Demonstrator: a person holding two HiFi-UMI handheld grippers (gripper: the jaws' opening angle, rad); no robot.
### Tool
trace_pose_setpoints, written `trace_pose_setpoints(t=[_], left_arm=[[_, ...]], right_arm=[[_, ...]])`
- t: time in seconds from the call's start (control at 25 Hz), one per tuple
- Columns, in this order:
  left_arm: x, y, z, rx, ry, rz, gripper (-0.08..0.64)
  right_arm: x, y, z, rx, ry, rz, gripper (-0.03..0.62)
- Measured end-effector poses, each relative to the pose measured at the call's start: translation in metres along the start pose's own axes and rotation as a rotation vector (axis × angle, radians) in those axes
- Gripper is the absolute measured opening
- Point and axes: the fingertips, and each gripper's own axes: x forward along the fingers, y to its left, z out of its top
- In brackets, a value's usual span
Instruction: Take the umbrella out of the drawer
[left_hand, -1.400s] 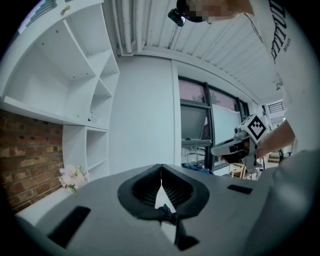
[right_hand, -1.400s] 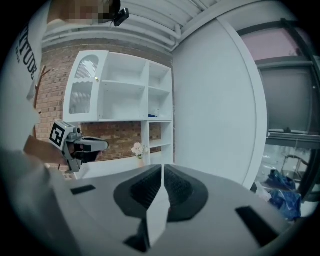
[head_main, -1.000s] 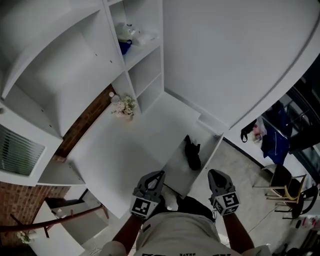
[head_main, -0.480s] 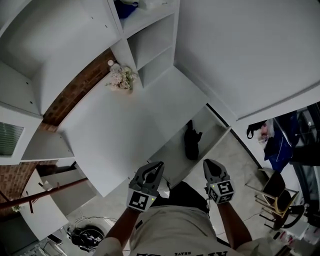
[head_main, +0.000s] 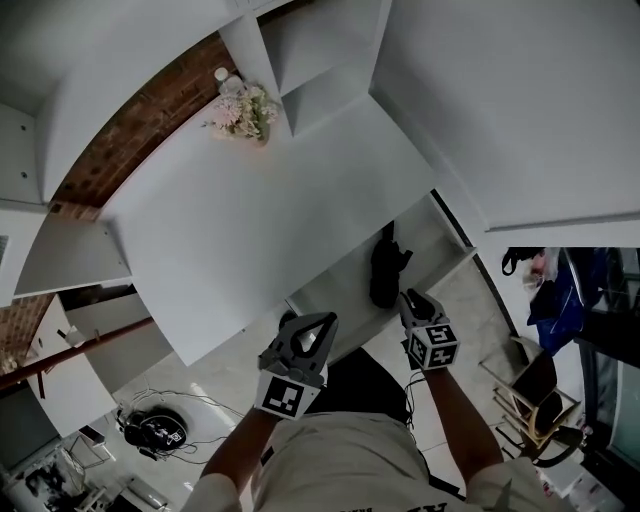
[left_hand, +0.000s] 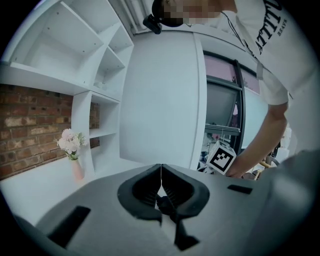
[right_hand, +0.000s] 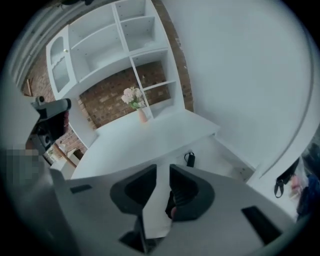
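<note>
While the umbrella (head_main: 385, 270) lies dark and folded in the open drawer (head_main: 345, 297) below the tabletop (head_main: 250, 230), my right claw (head_main: 421, 318) hangs just short of its near end. Its jaws are opening from a narrow gap and nothing is between them. My left claw (head_main: 303, 342) is pressed together and empty, off to the side by the drawer's front.

To do this reach well, I judge the right claw should spread much wider before it goes down. Then it can straddle the umbrella across its thick middle rather than catch a strap or the tip. Once it grips, a straight lift should clear the drawer wall and the tabletop's edge above.

My right gripper view puts the umbrella dead ahead beyond the gap, small and well inside the drawer. My left gripper view shows no umbrella at all, only a vase of flowers (left_hand: 72, 150), white shelves (left_hand: 102, 85) and the other claw's marker cube (left_hand: 221, 159). Only the head view shows both claws and the drawer together.
</note>
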Motion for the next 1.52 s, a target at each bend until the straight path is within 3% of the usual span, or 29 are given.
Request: trace_pose_setpoints(t=[0.2,0.48,0.6,0.72,0.92,1.24,1.52], left_arm=[[0.018,-0.005,-0.017,-0.025,0.021,-0.005,0.025],[0.036,-0.006,-0.038,-0.062,0.042,-0.004,0.025],[0.041,-0.003,-0.044,-0.075,0.047,0.006,0.025],[0.044,0.0,-0.049,-0.095,0.057,0.019,0.025],[0.047,0.009,-0.056,-0.116,0.059,0.039,0.025],[0.042,0.024,-0.074,-0.144,0.09,0.077,0.026],[0.039,0.029,-0.086,-0.162,0.107,0.111,0.026]], right_arm=[[0.048,-0.019,-0.026,0.01,0.117,-0.001,0.101],[0.108,-0.045,-0.056,-0.002,0.317,0.005,0.201],[0.133,-0.052,-0.068,0.054,0.394,0.01,0.244],[0.148,-0.064,-0.082,0.121,0.475,-0.046,0.272],[0.171,-0.08,-0.098,0.092,0.584,-0.146,0.291],[0.194,-0.093,-0.127,0.06,0.689,-0.205,0.31],[0.209,-0.093,-0.141,0.081,0.683,-0.184,0.31]])
